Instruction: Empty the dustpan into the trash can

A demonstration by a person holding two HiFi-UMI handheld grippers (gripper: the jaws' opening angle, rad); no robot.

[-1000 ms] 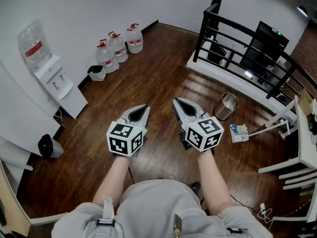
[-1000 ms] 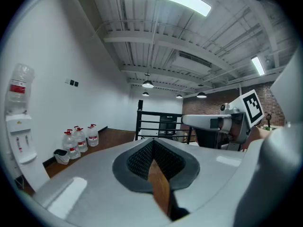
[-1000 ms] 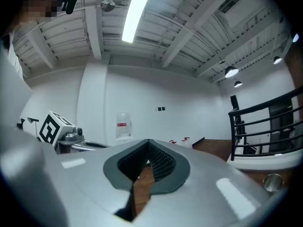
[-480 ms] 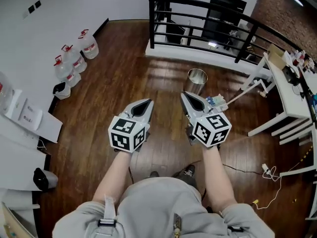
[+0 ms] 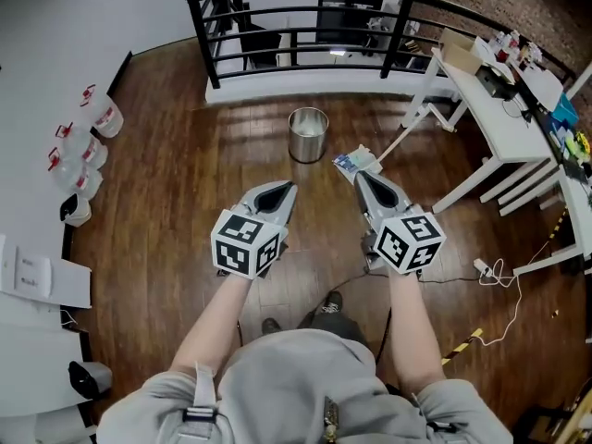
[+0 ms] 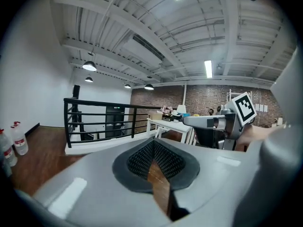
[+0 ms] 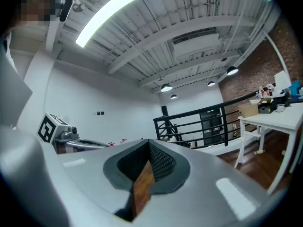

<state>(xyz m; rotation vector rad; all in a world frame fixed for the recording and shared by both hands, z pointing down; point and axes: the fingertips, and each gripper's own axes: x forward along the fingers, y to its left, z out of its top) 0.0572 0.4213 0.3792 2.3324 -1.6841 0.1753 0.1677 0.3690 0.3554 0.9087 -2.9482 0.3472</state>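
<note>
Dustpan (image 5: 356, 163) first: a pale, blue-and-white plastic pan on a long white handle. It lies on the dark wooden floor (image 5: 166, 211) just beyond the tip of the right gripper (image 5: 363, 180), with its handle slanting away toward that gripper's outer side. Whether the blue is litter in the pan or the pan itself I cannot tell. Nor can I tell whether the handle leans on the white table (image 5: 481, 100) farther out on that side.

The round, open-topped trash can of brushed metal (image 5: 308, 134) stands upright ahead of both tools. It is roughly in line with the gap between them and a little nearer the left gripper (image 5: 285, 191). The dustpan sits near it but apart from it, so the carry should be short.

Both tools are held side by side, pointing almost level toward the pan and can, which reads as an approach rather than a grasp. In each gripper view the ribbed dark pads meet at the tip with nothing between them, and only a sliver of floor shows below the contact. Both grippers are therefore closed and empty. The jaws must part before either can take the handle, and I judge the right one better placed for that. Beyond the can, a black metal railing (image 5: 277, 7) closes off the floor.
</note>
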